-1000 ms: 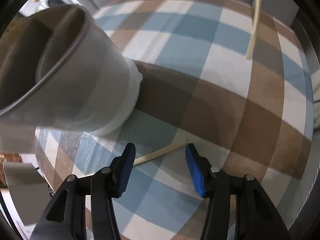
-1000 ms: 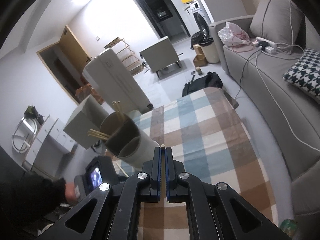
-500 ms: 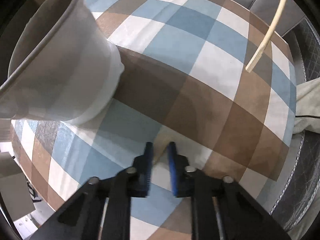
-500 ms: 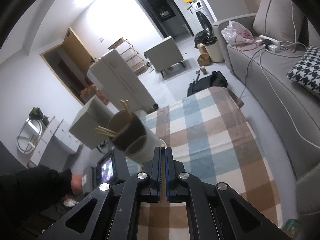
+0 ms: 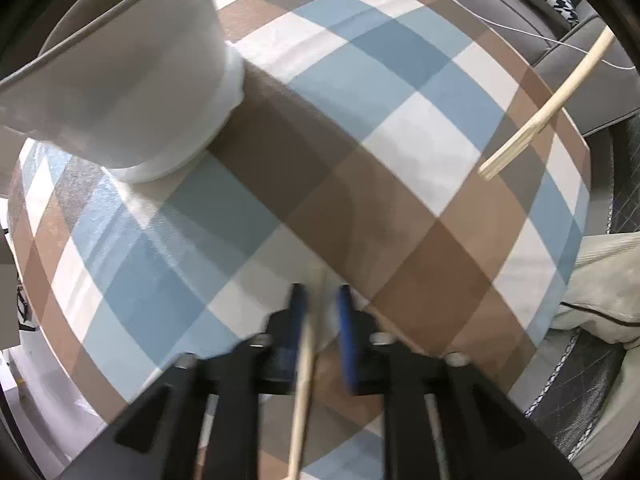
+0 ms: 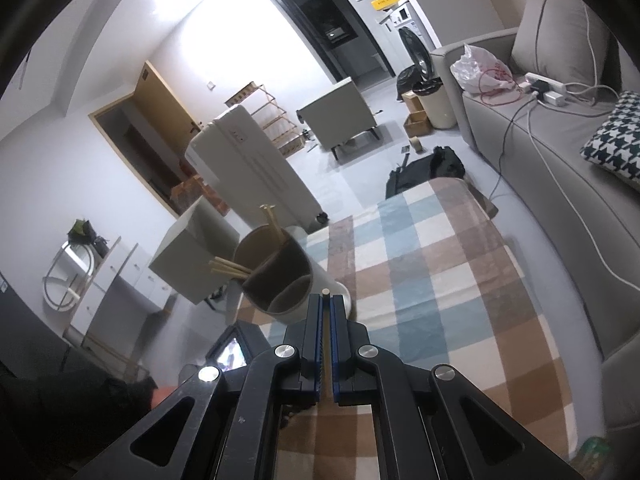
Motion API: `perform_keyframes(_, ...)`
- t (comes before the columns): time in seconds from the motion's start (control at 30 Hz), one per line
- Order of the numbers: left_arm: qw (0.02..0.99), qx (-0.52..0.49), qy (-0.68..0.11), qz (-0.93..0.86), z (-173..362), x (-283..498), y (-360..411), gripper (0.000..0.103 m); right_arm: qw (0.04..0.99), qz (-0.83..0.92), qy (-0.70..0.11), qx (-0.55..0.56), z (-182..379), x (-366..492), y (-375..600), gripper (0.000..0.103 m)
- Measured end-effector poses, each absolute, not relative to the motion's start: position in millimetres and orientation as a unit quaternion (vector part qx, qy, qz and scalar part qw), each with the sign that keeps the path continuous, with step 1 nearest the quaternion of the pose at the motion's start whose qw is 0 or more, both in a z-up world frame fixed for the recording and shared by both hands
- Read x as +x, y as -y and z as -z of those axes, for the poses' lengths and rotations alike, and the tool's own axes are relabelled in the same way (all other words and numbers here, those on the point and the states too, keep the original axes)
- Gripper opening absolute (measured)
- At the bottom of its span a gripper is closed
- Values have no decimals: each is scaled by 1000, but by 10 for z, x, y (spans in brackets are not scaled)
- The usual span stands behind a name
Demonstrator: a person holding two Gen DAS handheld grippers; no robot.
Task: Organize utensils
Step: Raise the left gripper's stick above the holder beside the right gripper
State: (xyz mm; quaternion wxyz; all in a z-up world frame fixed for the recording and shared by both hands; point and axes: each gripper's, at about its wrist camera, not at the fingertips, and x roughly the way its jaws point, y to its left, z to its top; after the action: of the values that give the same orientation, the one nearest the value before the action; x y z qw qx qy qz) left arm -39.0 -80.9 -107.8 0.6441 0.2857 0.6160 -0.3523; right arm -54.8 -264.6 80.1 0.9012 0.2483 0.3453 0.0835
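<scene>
The left gripper [image 5: 320, 300] points straight down at the checked cloth [image 5: 360, 120] on the table. Its blue pads have just been moving apart, and there is a gap between them. A chopstick [image 5: 305, 356] runs through that gap, down toward the bottom of the frame; it is blurry, so I cannot tell if a pad touches it. The right gripper [image 6: 326, 308] tilts down over the table, low in the middle of its frame. Its pads are squeezed together on another chopstick [image 6: 326, 291], and only the round tip pokes out. In the left view that same stick [image 5: 548, 112] slants across the upper right. The white cup holder [image 6: 296, 288] stands just past the right gripper's tips, near the table's left edge. It has a wall inside that makes sections. Some chopsticks [image 6: 228, 268] lean out of the far section. In the left view the holder [image 5: 132, 80] fills the upper left.
</scene>
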Motion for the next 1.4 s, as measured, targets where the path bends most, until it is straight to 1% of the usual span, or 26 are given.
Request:
perform_keyframes(0.03, 642, 294, -614, 352, 1081, -427, 849, 51, 902, -85, -345, 247, -807, -553, 2640, 3)
perform_keyframes(0.07, 640, 313, -609, 349, 1121, -512, 928, 55, 902, -86, -344, 246, -815, -554, 2632, 3)
perform_keyframes(0.13, 646, 342, -581, 358, 1115, -662, 1012, 58, 903, -88, -342, 245, -827, -560, 2625, 3)
perform_keyframes(0.17, 645, 342, -582, 358, 1111, -694, 1012, 55, 903, -88, -341, 246, -830, -558, 2625, 3)
perform_keyframes(0.27, 641, 328, -591, 364, 1087, -726, 1034, 32, 903, -87, -341, 247, -837, -560, 2628, 3)
perform_keyframes(0.3, 641, 329, -589, 367, 1075, -725, 1014, 14, 903, -85, -342, 246, -840, -559, 2632, 3)
perform_keyframes(0.33, 640, 329, -589, 367, 1072, -746, 1016, 3, 903, -83, -342, 245, -844, -562, 2638, 3)
perform_keyframes(0.5, 658, 319, -582, 355, 1048, -765, 1029, 2, 905, -63, -347, 237, -851, -568, 2689, 3)
perform_keyframes(0.53, 669, 309, -577, 352, 1002, -658, 1102, 2, 906, -58, -347, 235, -853, -572, 2699, 3)
perform_keyframes(0.57, 679, 301, -571, 350, 920, -589, 956, 2, 907, -53, -348, 231, -853, -577, 2712, 3)
perform_keyframes(0.73, 756, 202, -534, 320, 479, -637, 721, 2, 907, -47, -355, 222, -825, -573, 2693, 3)
perform_keyframes(0.8, 792, 166, -498, 311, 227, -752, 593, 2, 906, -50, -361, 214, -794, -558, 2626, 3)
perform_keyframes(0.83, 801, 151, -491, 307, 141, -543, 497, 2, 906, -52, -364, 211, -777, -556, 2593, 3)
perform_keyframes(0.97, 850, 71, -440, 280, -185, -386, 180, 2, 901, -64, -379, 199, -685, -518, 2389, 3)
perform_keyframes(1.03, 861, 41, -427, 273, -240, -269, 229, 2, 900, -72, -386, 189, -647, -497, 2274, 3)
perform_keyframes(1.23, 873, 15, -407, 268, -268, -268, 242, 2, 902, -93, -401, 130, -532, -444, 1824, 3)
perform_keyframes(1.4, 876, 10, -402, 269, -371, -271, 169, 2, 904, -94, -400, 117, -481, -411, 1649, 2)
